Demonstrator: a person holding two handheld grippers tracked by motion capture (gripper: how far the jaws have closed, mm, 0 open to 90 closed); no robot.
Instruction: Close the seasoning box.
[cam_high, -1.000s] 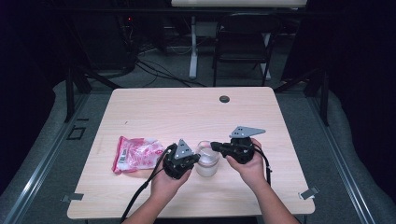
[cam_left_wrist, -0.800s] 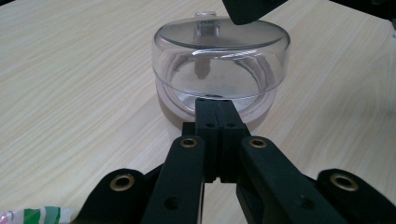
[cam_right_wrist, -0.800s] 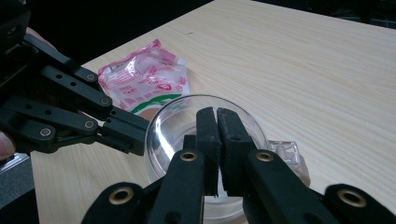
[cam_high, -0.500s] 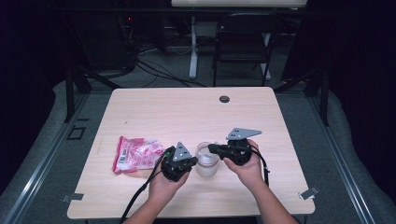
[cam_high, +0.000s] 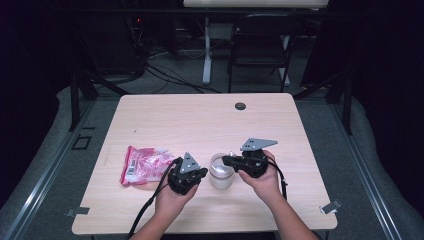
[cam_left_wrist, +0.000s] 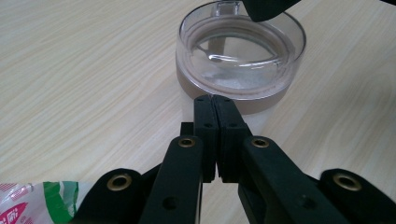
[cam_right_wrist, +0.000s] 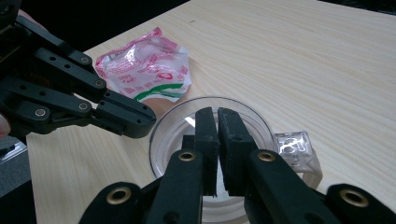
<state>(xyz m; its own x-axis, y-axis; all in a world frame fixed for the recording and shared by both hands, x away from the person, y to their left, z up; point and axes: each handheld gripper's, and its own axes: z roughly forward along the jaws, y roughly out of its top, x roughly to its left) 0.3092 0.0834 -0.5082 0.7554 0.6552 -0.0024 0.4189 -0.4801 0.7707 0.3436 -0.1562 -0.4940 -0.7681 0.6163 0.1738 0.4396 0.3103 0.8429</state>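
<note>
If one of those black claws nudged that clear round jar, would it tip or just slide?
The clear jar looks squat and wide-mouthed, so it would probably slide rather than tip. Its smooth, glossy wall may be slippery to pinch. It seems nearly empty, so likely light on the wooden table.

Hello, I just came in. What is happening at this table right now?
A person holds a two-jaw gripper in each hand over a round clear jar on the wooden table. The left gripper is shut and points at the jar's near side. The right gripper is nearly shut above the jar's open mouth, holding nothing. A small clear cube-like piece sits beside the jar. A pink snack bag lies to the left.
</note>
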